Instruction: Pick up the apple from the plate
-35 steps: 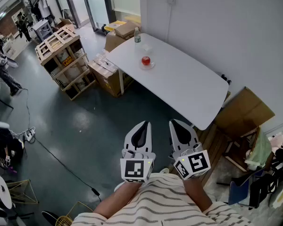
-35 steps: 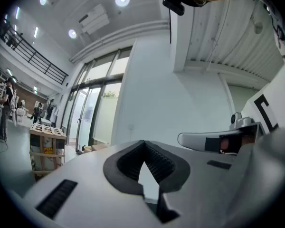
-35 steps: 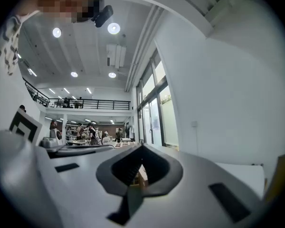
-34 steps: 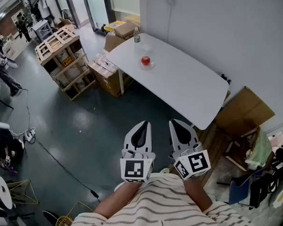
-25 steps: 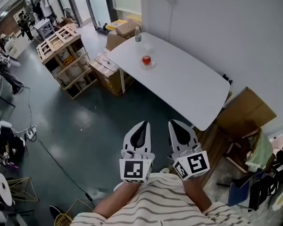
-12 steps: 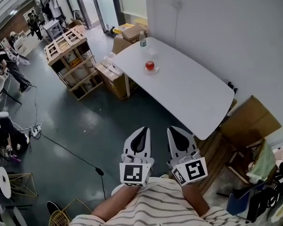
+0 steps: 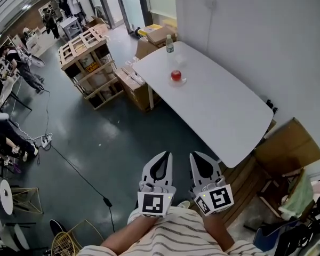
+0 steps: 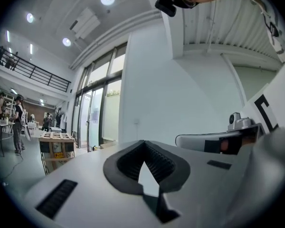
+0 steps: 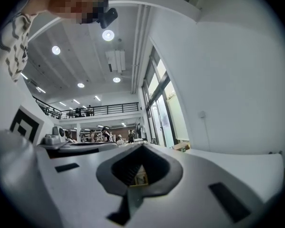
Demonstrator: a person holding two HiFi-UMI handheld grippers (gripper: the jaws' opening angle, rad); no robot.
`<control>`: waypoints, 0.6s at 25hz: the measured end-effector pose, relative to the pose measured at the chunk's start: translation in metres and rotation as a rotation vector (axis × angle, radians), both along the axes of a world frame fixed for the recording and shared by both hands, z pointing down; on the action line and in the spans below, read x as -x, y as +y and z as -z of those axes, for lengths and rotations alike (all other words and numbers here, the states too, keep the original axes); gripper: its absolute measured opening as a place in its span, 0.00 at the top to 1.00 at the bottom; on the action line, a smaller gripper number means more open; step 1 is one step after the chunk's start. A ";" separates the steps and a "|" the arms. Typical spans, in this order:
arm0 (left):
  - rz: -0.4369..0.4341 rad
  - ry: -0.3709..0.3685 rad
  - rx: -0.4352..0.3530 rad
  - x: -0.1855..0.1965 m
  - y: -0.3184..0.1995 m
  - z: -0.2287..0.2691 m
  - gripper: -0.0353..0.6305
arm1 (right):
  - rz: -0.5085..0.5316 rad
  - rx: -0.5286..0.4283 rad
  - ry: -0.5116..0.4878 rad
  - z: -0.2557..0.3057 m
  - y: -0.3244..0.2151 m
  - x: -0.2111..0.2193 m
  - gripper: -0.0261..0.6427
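A red apple [image 7: 176,75] sits on a small clear plate [image 7: 181,81] near the far end of a long white table [image 7: 218,111]. Both grippers are held side by side close to my striped shirt, far short of the table, over the dark floor. My left gripper [image 7: 164,155] is shut with nothing in it, and my right gripper [image 7: 194,154] beside it is likewise shut and empty. In the left gripper view the jaws [image 8: 143,142] meet, facing a white wall. In the right gripper view the jaws [image 9: 142,147] meet too. Neither gripper view shows the apple.
A water bottle [image 7: 169,43] stands at the table's far end. Cardboard boxes [image 7: 134,83] lie beside and under that end, and a wooden crate rack [image 7: 89,63] stands to the left. A cable [image 7: 77,169] runs across the floor. Brown cardboard [image 7: 289,143] leans at the right.
The table and apple have drifted right and down in the head view. Both grippers sit a little lower in the frame, still shut and side by side.
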State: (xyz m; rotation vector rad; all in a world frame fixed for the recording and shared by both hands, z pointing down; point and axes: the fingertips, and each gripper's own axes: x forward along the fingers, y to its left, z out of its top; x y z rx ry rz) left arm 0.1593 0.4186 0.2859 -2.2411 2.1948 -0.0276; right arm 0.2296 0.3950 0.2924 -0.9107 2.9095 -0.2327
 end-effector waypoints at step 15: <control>-0.083 0.073 0.002 0.078 -0.118 -0.017 0.94 | -0.103 -0.017 0.074 -0.009 -0.109 0.073 0.95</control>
